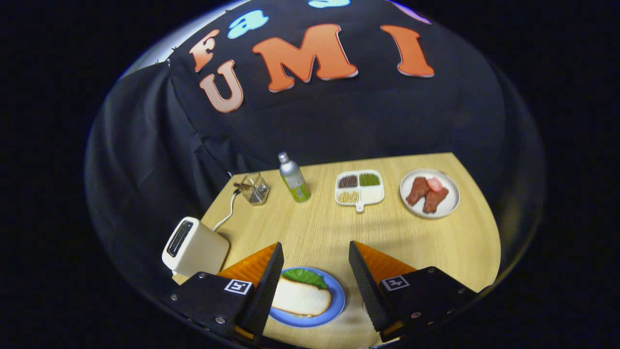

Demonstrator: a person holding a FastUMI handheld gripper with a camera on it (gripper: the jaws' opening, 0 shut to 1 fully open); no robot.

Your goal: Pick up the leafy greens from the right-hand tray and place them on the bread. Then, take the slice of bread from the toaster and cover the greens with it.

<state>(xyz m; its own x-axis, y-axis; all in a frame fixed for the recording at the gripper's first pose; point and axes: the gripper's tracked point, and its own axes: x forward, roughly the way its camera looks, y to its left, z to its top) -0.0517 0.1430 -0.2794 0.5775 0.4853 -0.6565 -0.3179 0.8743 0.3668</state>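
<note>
The gripper (315,252) hangs above a pale wood-grain table (436,242), its wedge-shaped fingers spread wide apart and holding nothing; between them lies a round blue plate (334,310) with a smooth oval slice of bread (300,298), and crinkled greens (305,277) peek out at the bread's far edge (touching it); a boxy white toaster (194,249) stands just left of the left finger; beyond the fingers stand a metal bottle (292,177), a glass holder (255,188), a four-part tray (359,188) and a white plate of meat (430,194).

Bread (301,296) and greens (305,277) on plate (339,300) between spread claw (315,252) fingers, toaster (194,247) left, bottle (293,177) beyond
</note>
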